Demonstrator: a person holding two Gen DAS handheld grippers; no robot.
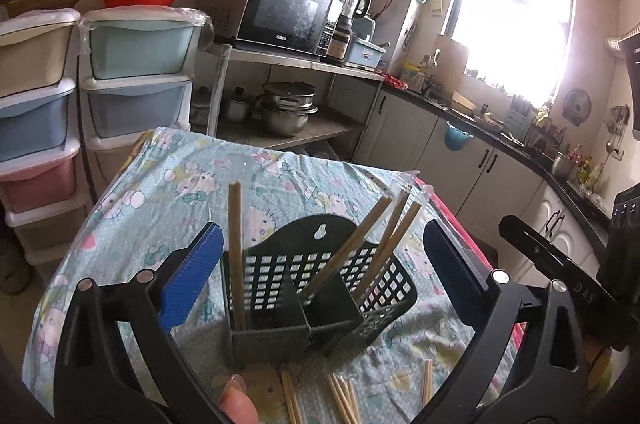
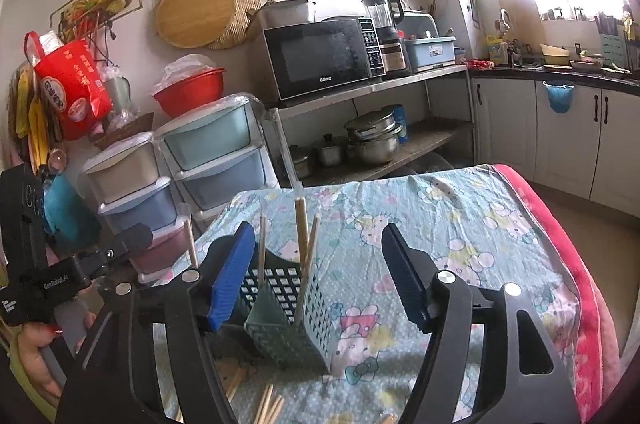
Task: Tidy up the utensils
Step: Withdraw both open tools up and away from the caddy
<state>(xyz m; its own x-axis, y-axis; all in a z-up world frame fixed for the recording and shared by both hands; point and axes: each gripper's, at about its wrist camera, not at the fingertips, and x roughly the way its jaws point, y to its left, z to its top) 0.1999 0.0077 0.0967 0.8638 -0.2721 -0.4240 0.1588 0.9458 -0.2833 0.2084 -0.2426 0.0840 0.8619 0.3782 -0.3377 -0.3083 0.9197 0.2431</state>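
Observation:
A dark green slotted utensil holder (image 1: pixel 316 288) stands on the cloth-covered table. One chopstick (image 1: pixel 236 256) stands upright in its left compartment, and several more chopsticks (image 1: pixel 384 236) lean in the right one. My left gripper (image 1: pixel 324 236) is open wide just in front of the holder, with nothing between its blue pads. In the right wrist view the holder (image 2: pixel 296 324) sits slightly left of my right gripper (image 2: pixel 318 236), which is open and holds nothing. Loose chopsticks (image 1: pixel 340 400) lie on the cloth near me, also seen as loose sticks (image 2: pixel 270 404).
The table cloth (image 1: pixel 160 191) has a cartoon-cat print, with a red edge (image 2: pixel 560 244) on the right. Stacked plastic drawers (image 1: pixel 136 75) stand beyond the table's left side. Behind it are a metal shelf with a microwave (image 1: pixel 284 11) and pots (image 1: pixel 288 107). Kitchen cabinets (image 2: pixel 560 127) line the right.

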